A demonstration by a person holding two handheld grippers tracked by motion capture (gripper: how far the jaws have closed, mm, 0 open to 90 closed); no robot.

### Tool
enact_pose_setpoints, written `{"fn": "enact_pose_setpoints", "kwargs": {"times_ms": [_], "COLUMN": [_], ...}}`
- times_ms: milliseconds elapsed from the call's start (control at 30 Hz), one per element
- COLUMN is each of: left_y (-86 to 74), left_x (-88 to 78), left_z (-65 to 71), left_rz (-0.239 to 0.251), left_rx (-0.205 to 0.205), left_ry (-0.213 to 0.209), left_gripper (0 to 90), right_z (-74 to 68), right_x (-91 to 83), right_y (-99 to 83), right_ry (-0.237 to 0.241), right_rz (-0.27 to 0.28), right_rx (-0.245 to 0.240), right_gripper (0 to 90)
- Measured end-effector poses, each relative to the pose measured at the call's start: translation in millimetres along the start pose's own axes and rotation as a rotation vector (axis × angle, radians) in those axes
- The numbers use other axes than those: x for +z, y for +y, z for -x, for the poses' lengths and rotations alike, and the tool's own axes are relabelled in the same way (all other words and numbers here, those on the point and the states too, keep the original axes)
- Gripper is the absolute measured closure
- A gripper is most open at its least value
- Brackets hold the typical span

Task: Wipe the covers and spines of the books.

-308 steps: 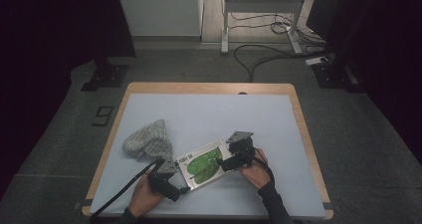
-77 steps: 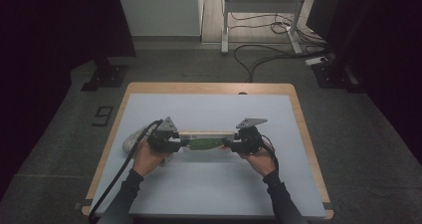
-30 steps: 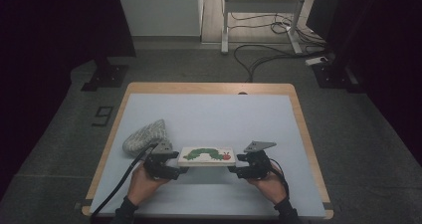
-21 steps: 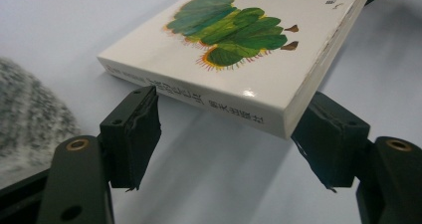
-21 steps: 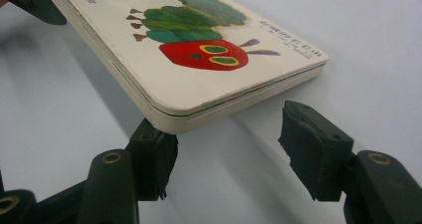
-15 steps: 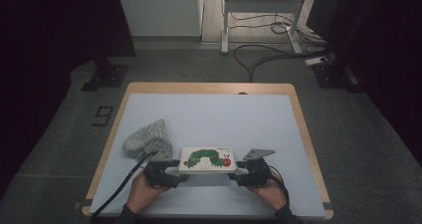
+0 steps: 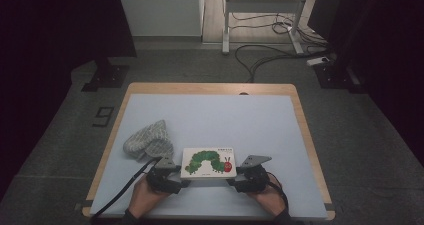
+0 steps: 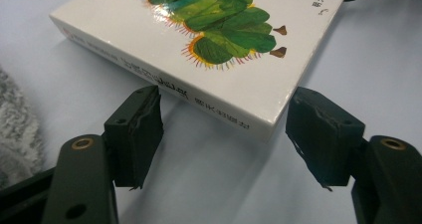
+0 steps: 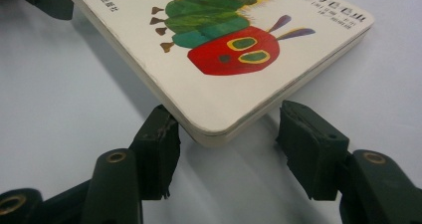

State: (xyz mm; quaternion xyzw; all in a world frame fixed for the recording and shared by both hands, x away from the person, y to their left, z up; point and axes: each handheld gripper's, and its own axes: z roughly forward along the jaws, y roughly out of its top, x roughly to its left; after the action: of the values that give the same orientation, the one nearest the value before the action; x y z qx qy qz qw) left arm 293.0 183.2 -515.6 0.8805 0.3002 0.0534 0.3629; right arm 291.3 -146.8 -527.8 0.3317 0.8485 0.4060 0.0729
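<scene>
tongs (image 8: 226, 134) astride book (image 8: 199, 50) corner | grey cloth (image 8: 17, 129) left

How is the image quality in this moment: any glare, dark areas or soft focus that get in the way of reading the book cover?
High view: dim surroundings, table evenly lit, book small but clear. Left gripper view: glossy glare on the cover's caterpillar, soft shadow under the book's corner. Right gripper view: cover sharp, far title text slightly soft.
</scene>
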Motion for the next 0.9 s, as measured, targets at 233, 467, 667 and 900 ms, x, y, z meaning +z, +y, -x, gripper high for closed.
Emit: {"fn": "enact_pose_setpoints", "kwargs": {"times_ms": [233,467,667,900], "left_y": [-4.3,-8.3,-6.7,0.6], "left_x": [1.8,-1.6,-0.7,5.3], "left_z": [-1.0,4.4,2.8,-10.0], "left_rz": [-0.005,-0.015,-0.011,0.007], "left_rx": [0.026,0.071,0.062,0.032], "left_ry": [0.038,0.067,0.073,0.087], "left_gripper": [35.1,41.4,45.4,48.8], "right_z": [-4.7,-7.5,-11.8,-3.7], "right_x": [1.4,1.6,3.4,9.7], "right_y": [-1.9,-5.8,-4.8,2.1], "right_ry": [-0.016,-0.034,-0.07,-0.092], "right_rz": [0.011,0.038,0.035,0.041], "right_rx": [-0.034,-0.034,-0.058,-0.051], "right_gripper": [40.1,42.1,45.2,47.1]}}
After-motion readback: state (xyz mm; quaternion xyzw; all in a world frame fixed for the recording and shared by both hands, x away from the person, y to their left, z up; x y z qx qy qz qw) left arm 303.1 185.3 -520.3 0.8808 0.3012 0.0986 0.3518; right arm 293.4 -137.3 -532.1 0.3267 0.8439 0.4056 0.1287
